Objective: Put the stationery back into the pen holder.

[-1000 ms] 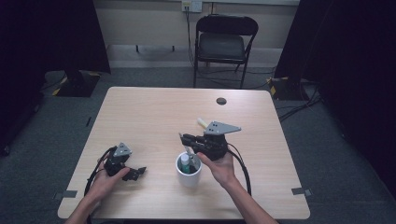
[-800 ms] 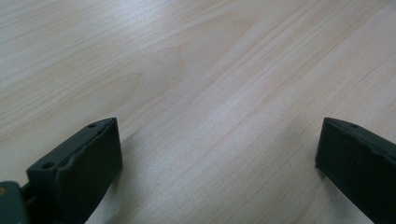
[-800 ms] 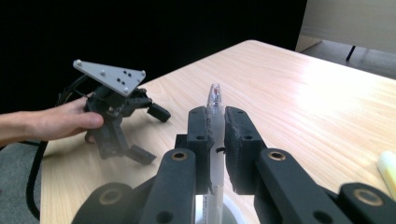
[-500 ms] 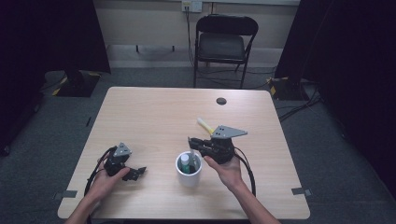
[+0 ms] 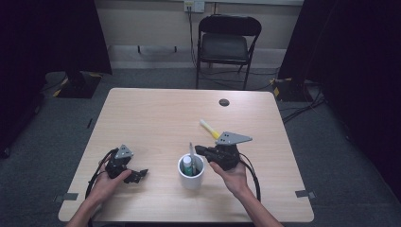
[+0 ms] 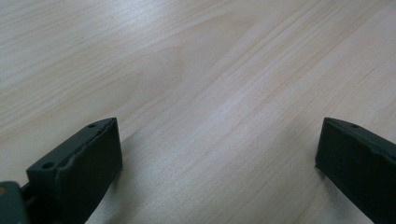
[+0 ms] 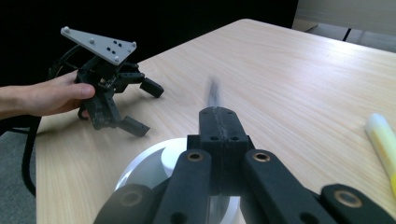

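Right gripper (image 5: 201, 150): jaws clamped on a thin grey pen (image 5: 191, 150), held upright above the white round cup (image 5: 191, 176) on the pale wooden desk (image 5: 156, 118). Left gripper (image 5: 137, 174): jaws spread wide, resting on the desk.

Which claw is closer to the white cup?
The right claw: it is shut on a pen just above the cup's rim. The left claw rests open on the table, off to the cup's left.
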Action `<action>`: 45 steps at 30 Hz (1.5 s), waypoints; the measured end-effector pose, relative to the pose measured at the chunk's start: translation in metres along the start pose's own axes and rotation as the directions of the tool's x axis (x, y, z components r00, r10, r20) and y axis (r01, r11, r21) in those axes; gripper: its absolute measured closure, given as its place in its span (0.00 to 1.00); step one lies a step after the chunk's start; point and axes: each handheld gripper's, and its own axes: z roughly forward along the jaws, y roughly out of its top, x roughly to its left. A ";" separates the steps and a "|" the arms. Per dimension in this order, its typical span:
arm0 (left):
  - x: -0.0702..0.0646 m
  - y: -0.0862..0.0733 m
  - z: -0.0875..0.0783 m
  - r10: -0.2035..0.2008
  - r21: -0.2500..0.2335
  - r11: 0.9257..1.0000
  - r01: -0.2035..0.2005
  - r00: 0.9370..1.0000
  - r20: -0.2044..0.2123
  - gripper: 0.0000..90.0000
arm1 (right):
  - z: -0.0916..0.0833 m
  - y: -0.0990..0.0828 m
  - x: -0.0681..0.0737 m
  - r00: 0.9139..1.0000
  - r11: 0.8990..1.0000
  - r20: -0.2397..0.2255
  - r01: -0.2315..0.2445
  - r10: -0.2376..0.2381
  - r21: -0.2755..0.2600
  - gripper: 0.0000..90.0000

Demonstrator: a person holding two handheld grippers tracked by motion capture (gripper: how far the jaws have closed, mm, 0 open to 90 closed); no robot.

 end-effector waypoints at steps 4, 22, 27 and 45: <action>0.000 0.000 0.000 0.000 0.000 1.000 0.000 1.000 0.001 0.00 | 0.001 -0.001 0.004 1.000 0.999 0.000 0.031 -0.031 0.012 0.96; 0.000 0.000 0.000 0.000 0.000 1.000 0.000 1.000 0.000 0.00 | -0.015 -0.017 -0.040 0.994 0.998 0.099 -0.040 0.036 0.043 0.83; 0.000 0.000 0.000 0.000 0.000 1.000 0.000 1.000 0.000 0.00 | -0.018 -0.025 -0.065 0.985 0.994 0.152 -0.087 0.077 0.065 0.81; 0.000 0.000 0.000 0.000 0.000 1.000 0.000 1.000 0.000 0.00 | 0.015 -0.039 -0.121 0.960 0.983 0.262 -0.136 0.100 0.121 0.72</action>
